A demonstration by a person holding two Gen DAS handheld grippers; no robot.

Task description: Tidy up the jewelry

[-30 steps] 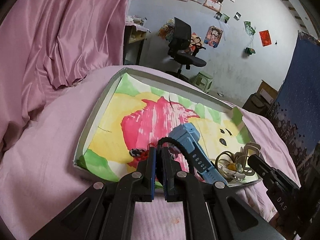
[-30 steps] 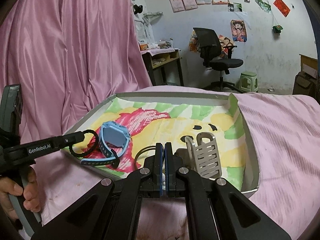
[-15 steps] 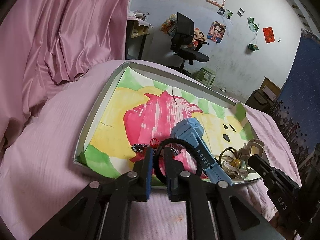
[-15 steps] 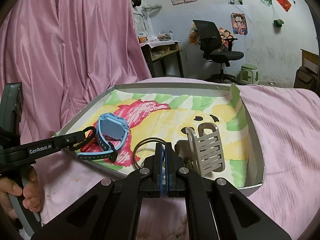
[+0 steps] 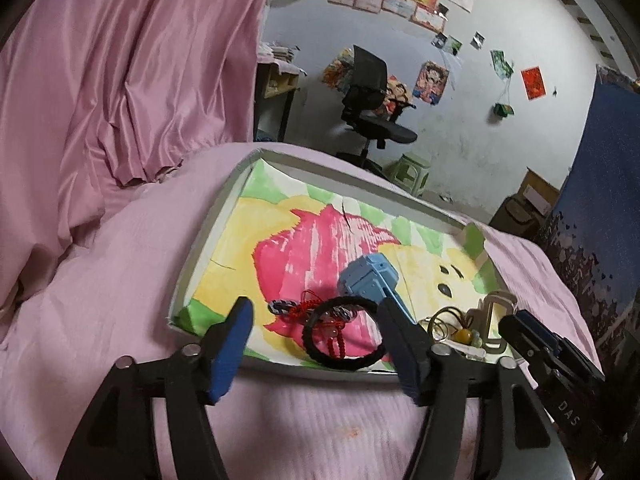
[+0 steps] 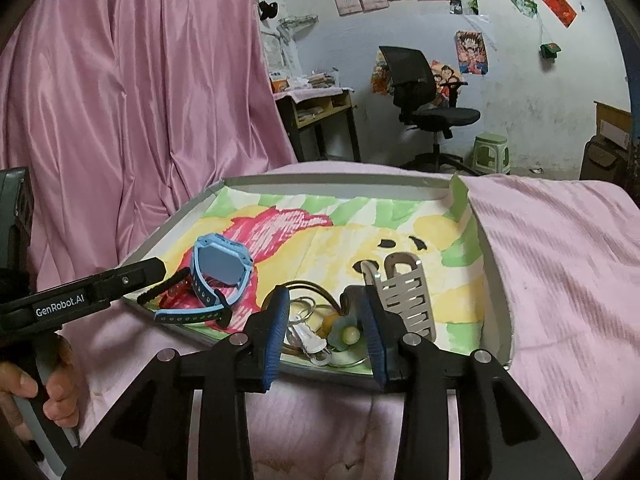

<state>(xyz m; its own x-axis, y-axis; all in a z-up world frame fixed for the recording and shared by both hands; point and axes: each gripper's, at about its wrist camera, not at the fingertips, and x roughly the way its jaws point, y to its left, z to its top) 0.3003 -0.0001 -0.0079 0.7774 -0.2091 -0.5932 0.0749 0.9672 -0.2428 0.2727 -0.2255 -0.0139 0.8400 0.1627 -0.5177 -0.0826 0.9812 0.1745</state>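
A shallow grey tray lined with a painted sheet lies on the pink bed. In it are a blue watch, a black hair band over a red cord bracelet, thin rings and a pale hair clip. My left gripper is open, its fingers either side of the hair band. In the right wrist view my right gripper is open over a pile of small trinkets and rings, beside the clip and the watch.
Pink satin cloth hangs at the left. The pink blanket rises against the tray's right wall. An office chair, a green stool and a desk stand by the far wall.
Both grippers have opened. The left let go of the black hair band, which now lies in the tray. The right let go of the rings and now stands over the trinkets.
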